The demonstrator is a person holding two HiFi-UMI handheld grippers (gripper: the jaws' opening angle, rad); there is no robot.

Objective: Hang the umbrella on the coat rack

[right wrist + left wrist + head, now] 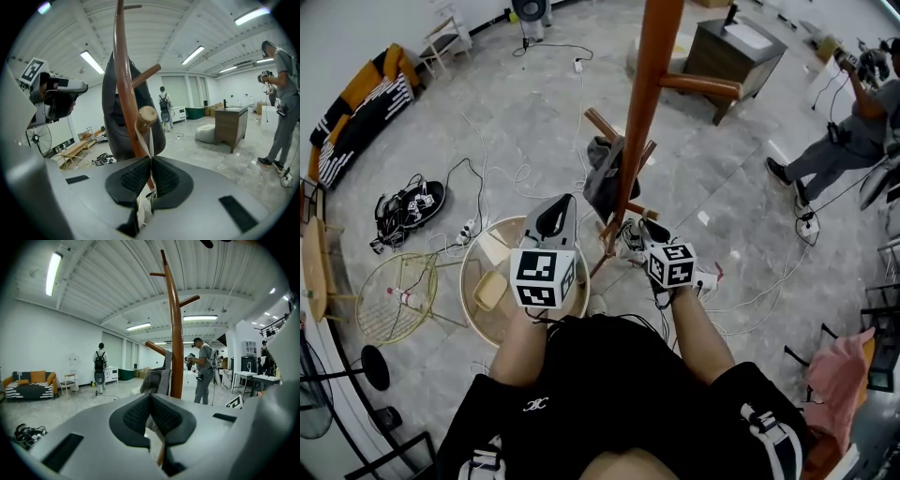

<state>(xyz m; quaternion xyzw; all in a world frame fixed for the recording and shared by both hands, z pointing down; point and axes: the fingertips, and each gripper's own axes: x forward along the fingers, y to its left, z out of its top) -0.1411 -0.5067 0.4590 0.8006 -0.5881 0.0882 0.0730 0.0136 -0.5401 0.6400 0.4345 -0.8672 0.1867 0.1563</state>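
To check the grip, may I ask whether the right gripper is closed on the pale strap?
Yes, the right gripper pinches the pale strap that leads up to a coat rack peg.

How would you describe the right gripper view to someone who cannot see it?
The right gripper pinches a pale strap between its dark jaws; the strap leads up to a round wooden knob, before a brown coat rack draped with dark grey fabric. A person stands at right.

A grey marbled tile floor point(534, 122) carries loose white cables point(502, 178), a tangled black bundle point(408, 208), perhaps gear, a round pale wooden table point(472, 281), a round yellow wire table point(394, 300), a dark wooden cabinet point(727, 56) and a brown wooden coat rack point(647, 103).
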